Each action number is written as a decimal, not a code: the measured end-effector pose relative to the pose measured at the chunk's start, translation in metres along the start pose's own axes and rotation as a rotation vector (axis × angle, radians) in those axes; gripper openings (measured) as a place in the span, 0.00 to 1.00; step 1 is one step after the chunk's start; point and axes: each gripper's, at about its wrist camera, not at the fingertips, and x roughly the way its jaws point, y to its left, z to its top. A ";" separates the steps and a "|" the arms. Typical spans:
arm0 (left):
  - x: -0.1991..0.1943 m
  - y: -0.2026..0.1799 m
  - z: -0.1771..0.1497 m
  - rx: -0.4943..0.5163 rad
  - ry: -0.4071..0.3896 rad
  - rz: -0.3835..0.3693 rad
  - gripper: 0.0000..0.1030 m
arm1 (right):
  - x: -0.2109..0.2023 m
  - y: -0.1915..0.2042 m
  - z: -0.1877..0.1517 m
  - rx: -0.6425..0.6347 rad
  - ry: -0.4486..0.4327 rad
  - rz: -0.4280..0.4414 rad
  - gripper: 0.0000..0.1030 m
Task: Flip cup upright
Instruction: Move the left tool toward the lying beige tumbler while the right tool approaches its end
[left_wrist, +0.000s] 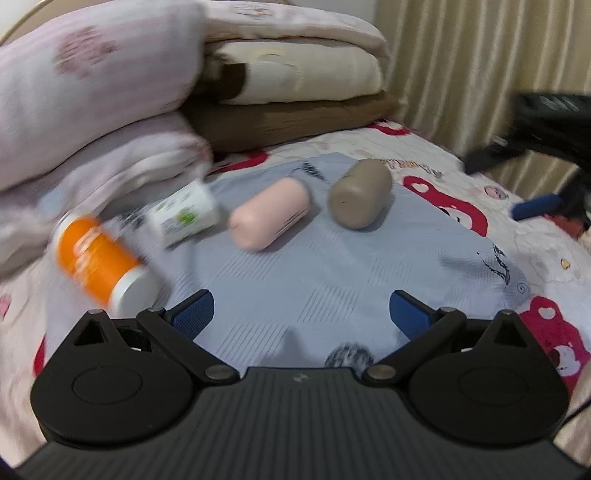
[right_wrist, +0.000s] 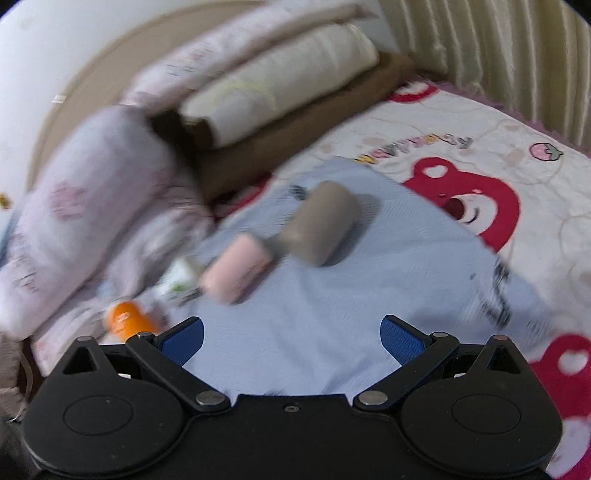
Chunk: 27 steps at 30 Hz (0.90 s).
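Note:
Several cups lie on their sides on a light blue cloth (left_wrist: 332, 273) on a bed: a taupe cup (left_wrist: 360, 194), a pink cup (left_wrist: 269, 214), a white cup with green print (left_wrist: 184, 214) and an orange cup (left_wrist: 99, 258). In the right wrist view the taupe cup (right_wrist: 319, 229), pink cup (right_wrist: 236, 273), white cup (right_wrist: 179, 282) and orange cup (right_wrist: 127, 319) show too. My left gripper (left_wrist: 301, 314) is open and empty, short of the cups. My right gripper (right_wrist: 291, 341) is open and empty above the cloth (right_wrist: 332, 314). The right gripper (left_wrist: 532, 206) shows at the far right of the left wrist view.
Folded quilts and pillows (left_wrist: 110, 92) are piled at the back left, close to the white and orange cups. A bedsheet with red bears (right_wrist: 480, 192) lies under the cloth. A pleated curtain (left_wrist: 480, 55) hangs behind the bed.

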 end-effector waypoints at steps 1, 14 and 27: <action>0.010 -0.006 0.008 0.028 0.007 -0.010 1.00 | 0.010 -0.005 0.010 0.024 0.025 0.004 1.00; 0.113 -0.047 0.081 0.234 0.007 -0.096 0.98 | 0.101 -0.073 0.053 0.375 0.125 0.238 1.00; 0.179 -0.085 0.115 0.454 0.044 -0.149 0.97 | 0.166 -0.105 0.068 0.519 0.176 0.366 1.00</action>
